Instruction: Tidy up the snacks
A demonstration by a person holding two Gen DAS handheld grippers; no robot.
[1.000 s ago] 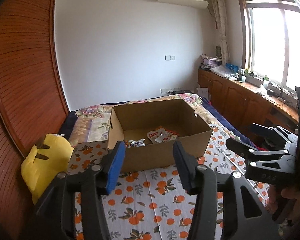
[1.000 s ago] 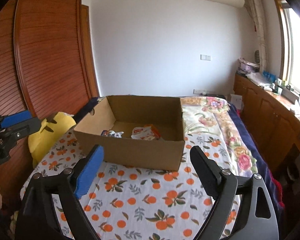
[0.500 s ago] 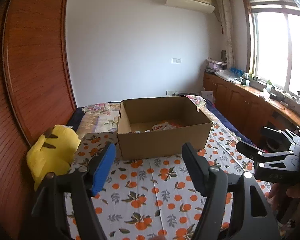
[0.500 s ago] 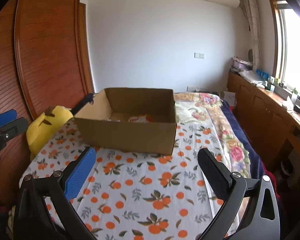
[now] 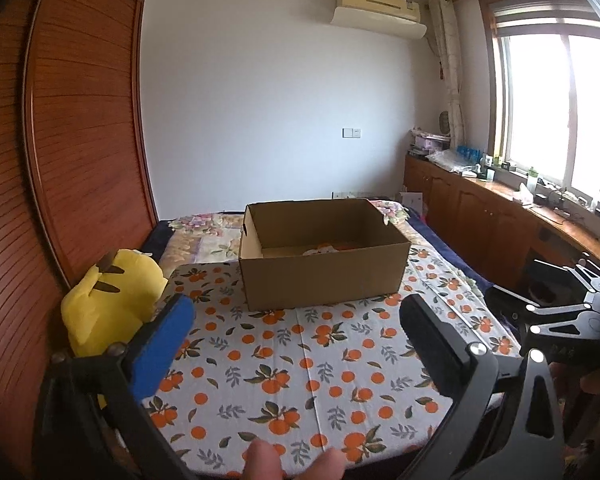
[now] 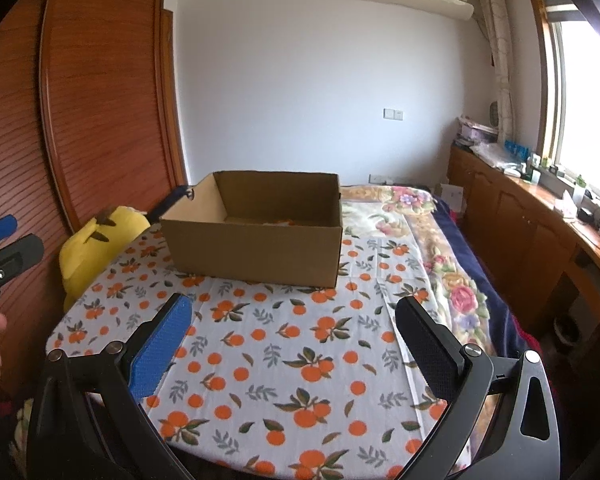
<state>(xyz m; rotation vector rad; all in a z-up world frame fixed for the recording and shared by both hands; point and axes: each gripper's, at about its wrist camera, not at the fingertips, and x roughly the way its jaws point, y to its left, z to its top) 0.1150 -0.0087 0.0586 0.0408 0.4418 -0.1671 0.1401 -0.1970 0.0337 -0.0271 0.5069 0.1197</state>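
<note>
While both grippers hang above an orange-print bedspread (image 5: 300, 360), the left gripper (image 5: 296, 344) holds its fingers wide apart with nothing between them, and the right gripper (image 6: 294, 344) is spread just as wide and just as bare. At twelve o'clock from each, well apart from the fingertips, an open cardboard box (image 5: 324, 272) sits on the bed, snack packets (image 5: 326, 249) barely visible over its near wall. At nine o'clock of the box lies a yellow plush toy (image 5: 114, 300).
</note>
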